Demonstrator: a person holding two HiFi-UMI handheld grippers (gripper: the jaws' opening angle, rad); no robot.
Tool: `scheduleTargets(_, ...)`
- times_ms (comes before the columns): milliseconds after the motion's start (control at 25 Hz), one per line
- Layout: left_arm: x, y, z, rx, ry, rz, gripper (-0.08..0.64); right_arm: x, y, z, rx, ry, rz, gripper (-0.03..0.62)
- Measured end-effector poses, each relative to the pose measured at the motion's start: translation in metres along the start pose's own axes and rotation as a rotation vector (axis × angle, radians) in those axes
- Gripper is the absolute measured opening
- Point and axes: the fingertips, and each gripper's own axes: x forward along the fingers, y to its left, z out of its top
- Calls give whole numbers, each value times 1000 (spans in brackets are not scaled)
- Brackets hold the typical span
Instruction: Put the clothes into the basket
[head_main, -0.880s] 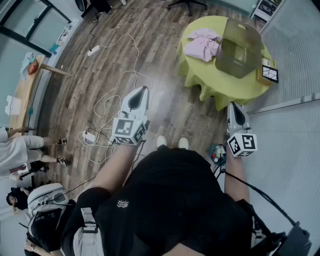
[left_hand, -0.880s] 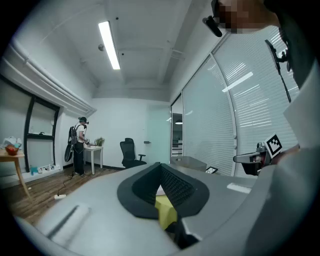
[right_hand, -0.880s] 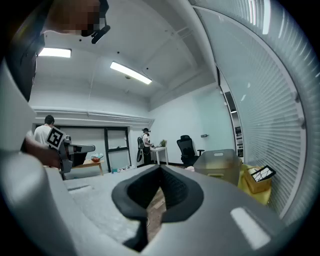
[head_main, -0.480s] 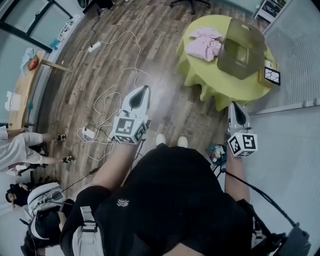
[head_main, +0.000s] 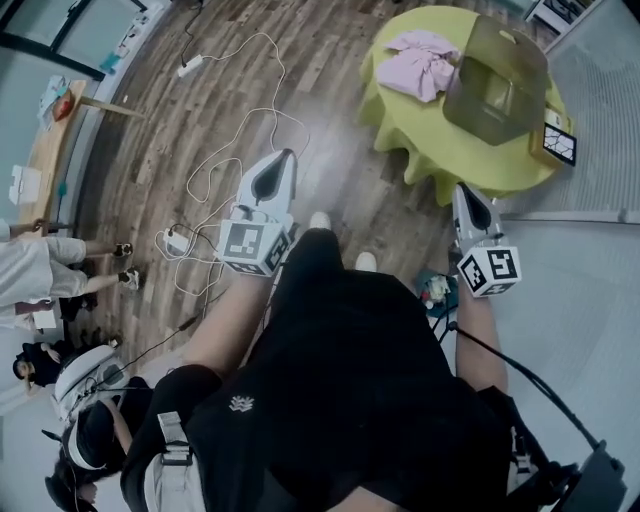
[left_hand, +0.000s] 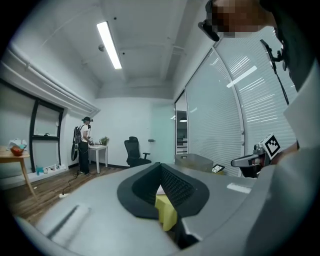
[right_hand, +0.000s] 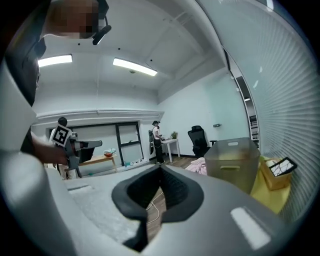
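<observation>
Yellow-green cloth covers one round table (head_main: 450, 150) at the upper right of the head view. I count three items on it: one heap of pink clothes (head_main: 425, 62), one translucent olive basket (head_main: 497, 80), and one small box (head_main: 558, 142) at the rim on the far side of the basket. The clothes lie on the cloth just beside the basket, outside it; I cannot tell how many garments make up the heap. I see nothing inside the basket.

Two grippers are in view. The left gripper (head_main: 285, 158) is over the wooden floor, well apart from the table. Its own view shows the jaws together with nothing between them; only a patch of yellow cloth shows through the gap below the tips. The right gripper (head_main: 466, 192) is near the table's edge, also well apart from the clothes. Its jaws are together and empty, with floor and one white cable visible behind them.

The right gripper view confirms the layout: basket (right_hand: 235, 162) upright, clothes (right_hand: 197, 166) to its left, box (right_hand: 277, 172) to its right.

On the floor I count one power strip (head_main: 188, 68) and loose loops of white cables (head_main: 240, 130). Across the room stand one person (right_hand: 156, 140) at one white desk (right_hand: 170, 142) and one black chair (right_hand: 198, 140).
</observation>
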Motion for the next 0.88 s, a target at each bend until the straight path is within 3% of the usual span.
scheduleTargets(240,43,37,-23,-63,32,-3,5,40,-15,6,-18,14,-17,2)
scheduleTargets(560,174,99,-3,-53,6,-153,5,131,-50,29,20,7,-161,2)
scheduleTargets(880,288,168,22,74,-5,-307,5,248,-64,73,21,7,-262,2)
